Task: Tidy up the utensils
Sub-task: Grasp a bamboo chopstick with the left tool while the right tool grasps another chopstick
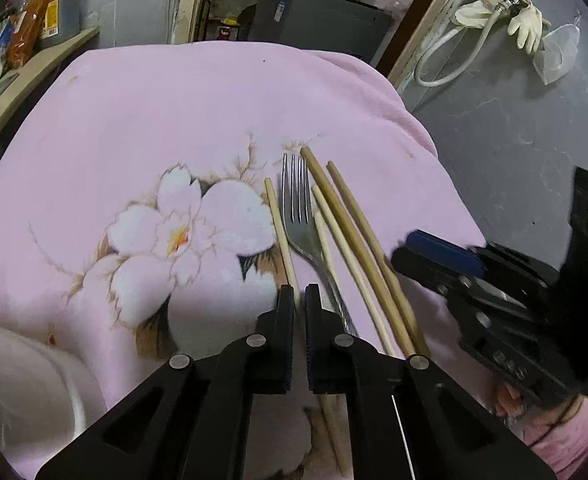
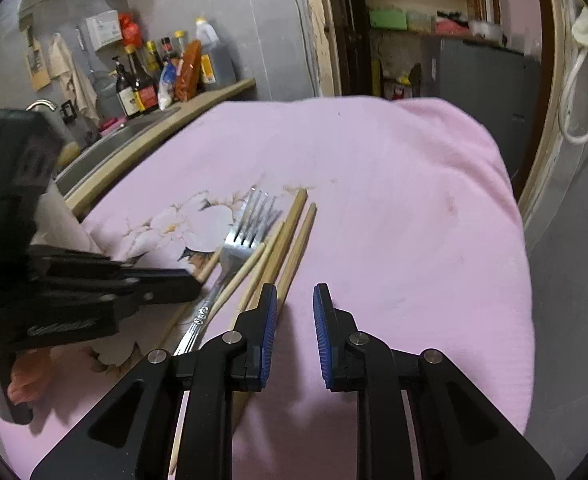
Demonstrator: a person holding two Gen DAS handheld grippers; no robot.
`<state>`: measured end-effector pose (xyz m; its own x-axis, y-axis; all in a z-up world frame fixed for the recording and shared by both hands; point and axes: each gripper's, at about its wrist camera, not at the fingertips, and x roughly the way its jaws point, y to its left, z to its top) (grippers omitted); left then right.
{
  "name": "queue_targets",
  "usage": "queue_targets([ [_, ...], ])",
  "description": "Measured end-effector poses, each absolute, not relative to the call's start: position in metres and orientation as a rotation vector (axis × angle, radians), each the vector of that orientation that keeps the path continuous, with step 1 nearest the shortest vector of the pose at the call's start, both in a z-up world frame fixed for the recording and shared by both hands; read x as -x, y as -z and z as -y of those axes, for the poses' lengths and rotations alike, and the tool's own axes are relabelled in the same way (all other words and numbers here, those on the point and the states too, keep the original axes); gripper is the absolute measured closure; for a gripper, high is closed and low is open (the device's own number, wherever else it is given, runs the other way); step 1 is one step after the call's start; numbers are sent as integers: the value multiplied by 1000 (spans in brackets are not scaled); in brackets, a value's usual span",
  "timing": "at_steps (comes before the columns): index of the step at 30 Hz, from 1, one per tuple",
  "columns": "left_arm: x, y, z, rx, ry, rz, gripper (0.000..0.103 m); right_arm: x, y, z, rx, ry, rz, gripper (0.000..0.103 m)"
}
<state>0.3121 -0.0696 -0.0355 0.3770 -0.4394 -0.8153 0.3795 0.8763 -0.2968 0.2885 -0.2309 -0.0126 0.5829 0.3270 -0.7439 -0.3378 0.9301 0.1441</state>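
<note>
Left gripper hung low over the near end of the utensil row, its jaws drawn almost together with only a thin slit between them. A thin pale chopstick ran into that slit, yet whether the pads actually pinched it could not be told from either view. Right gripper hovered just to the right of the row with its blue pads spread apart and nothing between them, its left finger close against the outermost stick.

All the utensils lay side by side on a pink flowered cloth covering the desk, tips pointing away from the person and roughly parallel. That gathering looked deliberate: like pieces lined up so they could be sorted by kind.

Counted in the left wrist view, there was one metal fork and five wooden chopsticks. Three were thin and pale, one left of the fork and two just right of it. Two were thicker and darker, lying together at the right edge. The fork still sat between the thin sticks, so separating it seemed unfinished.
</note>
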Motion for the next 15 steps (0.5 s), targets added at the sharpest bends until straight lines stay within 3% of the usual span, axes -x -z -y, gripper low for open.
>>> queue_targets([
  [15,-290,30,67,-5,533,-1089,99,-309,19,205,116,-346,-1007,87],
])
